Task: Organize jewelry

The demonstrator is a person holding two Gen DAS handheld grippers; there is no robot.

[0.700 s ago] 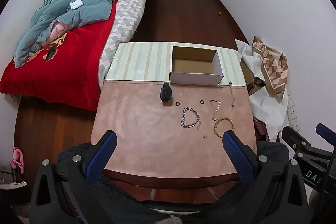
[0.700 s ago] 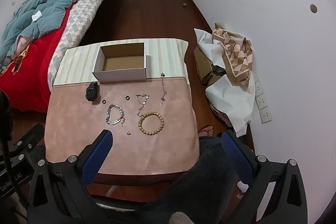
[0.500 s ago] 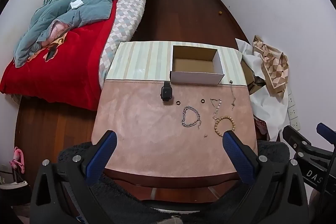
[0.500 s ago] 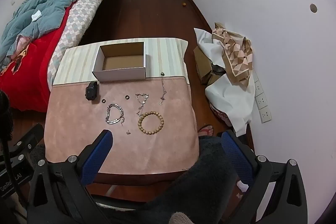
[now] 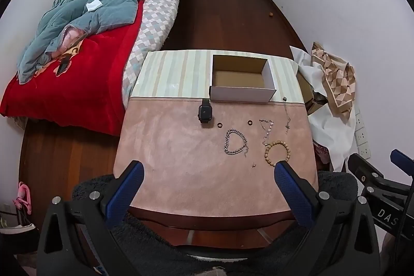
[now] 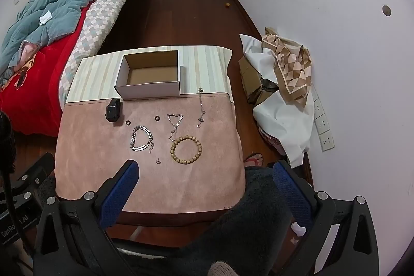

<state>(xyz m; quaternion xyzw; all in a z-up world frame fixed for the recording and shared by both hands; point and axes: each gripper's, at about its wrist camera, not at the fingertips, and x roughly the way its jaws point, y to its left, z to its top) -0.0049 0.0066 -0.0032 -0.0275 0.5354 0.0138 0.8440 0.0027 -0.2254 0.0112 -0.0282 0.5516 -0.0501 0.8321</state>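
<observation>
An open white cardboard box (image 5: 242,83) (image 6: 150,79) stands empty at the far side of the table. On the pink mat (image 5: 181,167) (image 6: 103,159) lie a black smartwatch (image 5: 205,112) (image 6: 113,110), two small dark rings (image 5: 220,125) (image 6: 156,118), a silver chain bracelet (image 5: 235,142) (image 6: 141,138), a thin chain (image 5: 267,128) (image 6: 176,124), a wooden bead bracelet (image 5: 276,154) (image 6: 185,149), another thin chain (image 5: 286,115) (image 6: 200,105) and a tiny earring (image 6: 157,161). My left gripper (image 5: 207,185) and right gripper (image 6: 204,183) are open, empty, above the table's near edge.
A bed with a red blanket (image 5: 77,69) stands to the left. Cloth and a patterned scarf (image 6: 287,69) are piled over a box at the right wall, beside wall sockets (image 6: 323,126). A striped cloth (image 5: 170,74) covers the far table half. A dark fuzzy garment (image 6: 245,224) fills the foreground.
</observation>
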